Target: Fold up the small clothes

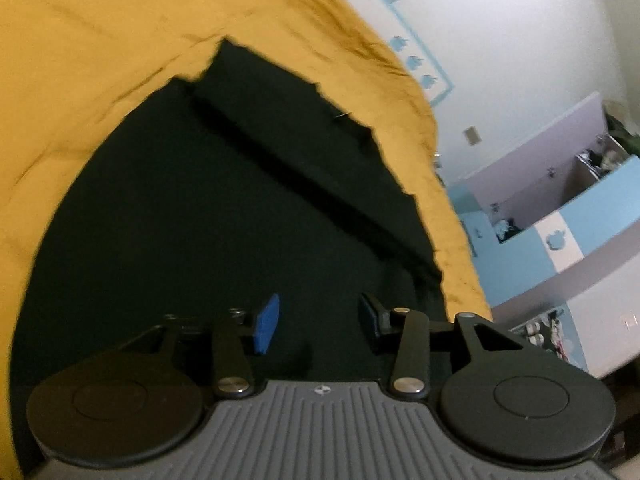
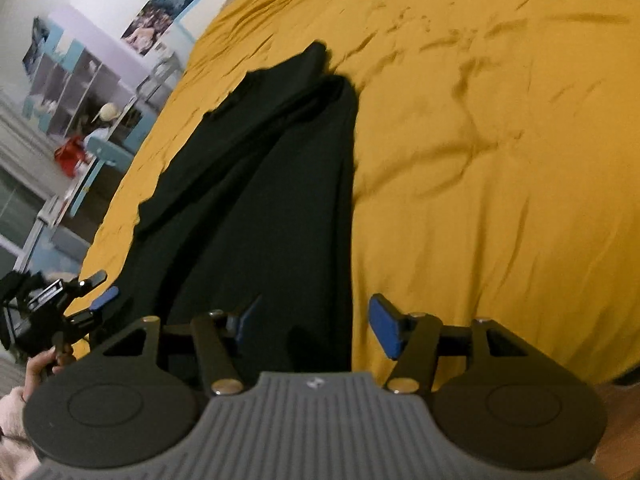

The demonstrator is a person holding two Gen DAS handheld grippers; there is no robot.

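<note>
A black garment [image 1: 208, 216] lies spread on a mustard-yellow bedspread [image 1: 100, 40], with a long fold ridge running across it. My left gripper [image 1: 318, 326] is open and empty, just above the garment's near part. In the right wrist view the same black garment [image 2: 260, 200] stretches away from me over the bedspread [image 2: 500, 160]. My right gripper [image 2: 316, 324] is open and empty over the garment's near right edge. The left gripper [image 2: 100, 300] shows at the left of that view, held in a hand, by the garment's near left edge.
The bed's edge drops off on the left wrist view's right side, toward blue and lilac shelves [image 1: 560, 200] against a white wall. Shelves with toys and a red item [image 2: 70, 156] stand beyond the bed's left side. Wood floor [image 2: 616, 420] shows at the near right.
</note>
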